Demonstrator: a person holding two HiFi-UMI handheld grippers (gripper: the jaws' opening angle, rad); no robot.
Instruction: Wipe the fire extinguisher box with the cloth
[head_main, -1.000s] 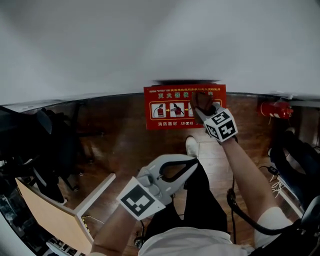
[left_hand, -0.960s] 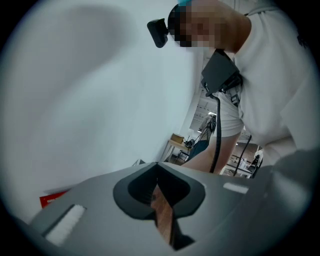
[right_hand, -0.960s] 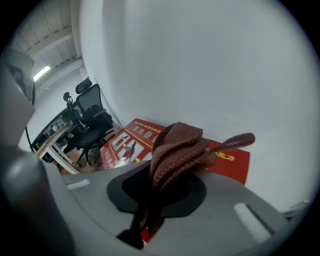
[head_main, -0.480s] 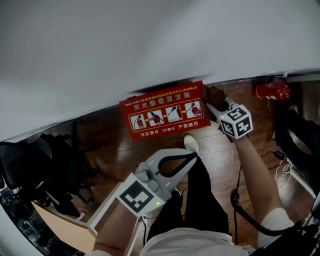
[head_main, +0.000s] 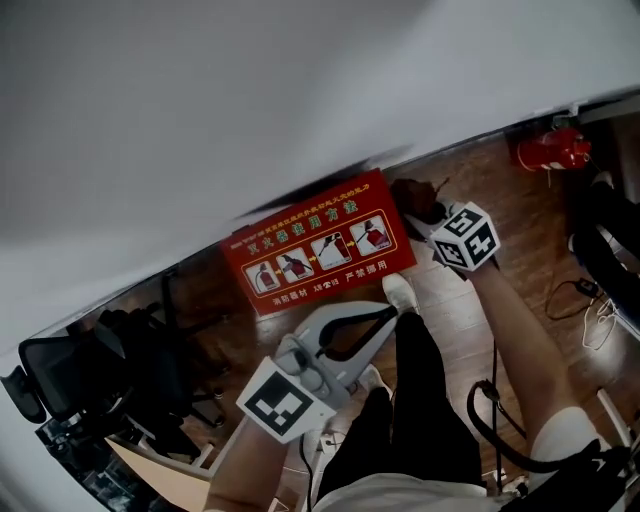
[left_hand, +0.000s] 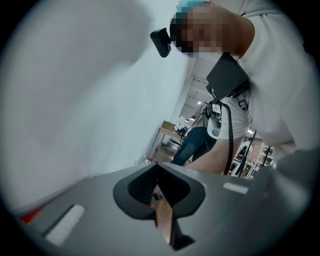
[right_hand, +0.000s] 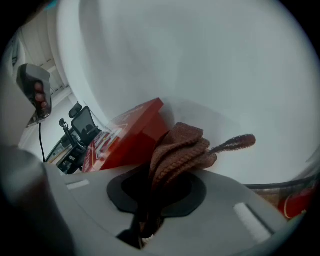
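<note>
The red fire extinguisher box (head_main: 318, 247) stands on the floor against the white wall, its pictogram label facing me. My right gripper (head_main: 426, 216) is shut on a brown knitted cloth (head_main: 414, 196), which sits just past the box's right end. In the right gripper view the cloth (right_hand: 181, 146) bunches out of the right gripper (right_hand: 159, 175), with the box (right_hand: 125, 136) behind it to the left; whether they touch is unclear. My left gripper (head_main: 388, 314) hangs shut and empty over my leg, well short of the box. In its own view the left gripper (left_hand: 157, 168) points away from the box.
A red fire extinguisher (head_main: 553, 150) lies on the wood floor at the far right. Black office chairs (head_main: 110, 365) crowd the left, with a light wooden board (head_main: 165, 475) below them. Cables (head_main: 590, 300) trail on the floor at the right. My white shoe (head_main: 398, 291) is just below the box.
The right gripper has carried the cloth from the right part of the box's face to just beyond its right end. My head view has tilted. The left gripper has stayed put.
</note>
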